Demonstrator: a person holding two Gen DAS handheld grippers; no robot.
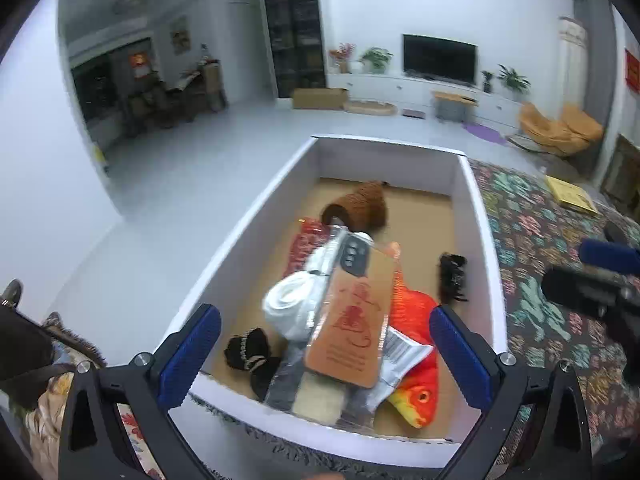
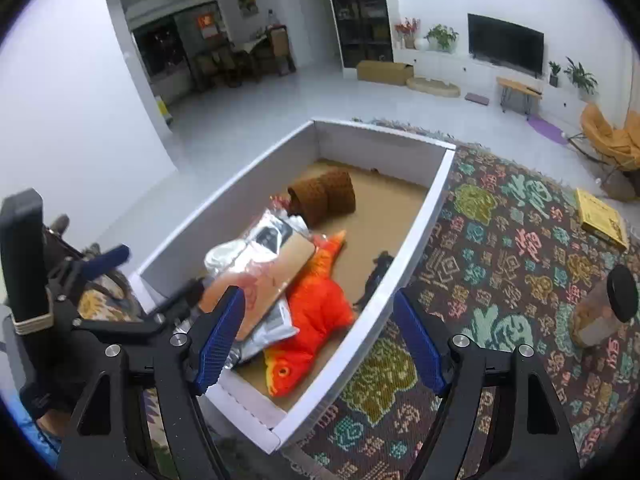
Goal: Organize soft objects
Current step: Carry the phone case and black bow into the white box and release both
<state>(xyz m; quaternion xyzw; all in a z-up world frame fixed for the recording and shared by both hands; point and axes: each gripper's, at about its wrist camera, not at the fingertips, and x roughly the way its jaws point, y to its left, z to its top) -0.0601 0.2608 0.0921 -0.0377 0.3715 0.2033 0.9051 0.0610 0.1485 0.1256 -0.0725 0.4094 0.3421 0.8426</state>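
The left tool [image 1: 325,348] hangs over the near end of the white cardboard box [image 1: 244,236], its blue pads spread wide with nothing between them. Only this view shows, at the box's left near corner, a pair of black knitted items with pale trim [image 1: 253,354], and a red patterned cloth [image 1: 304,246] under the pile. Toward the middle lies a rolled white garment in clear wrap [image 1: 298,304], with a brown printed card packet [image 1: 354,320] across it, its dark end holding round buttons. A brown knitted roll [image 1: 360,206] sits toward the far end. Under the packet's right edge lies the orange plush fish [image 1: 414,354], head toward the near wall. A small black fuzzy item [image 1: 452,276] rests apart near the right wall.

The right tool [image 2: 318,336] is also open and empty, straddling the box's right wall. Only its view shows, on the patterned rug [image 2: 500,248], a yellow flat box [image 2: 602,218] and a black-lidded jar [image 2: 602,308] lying on its side.
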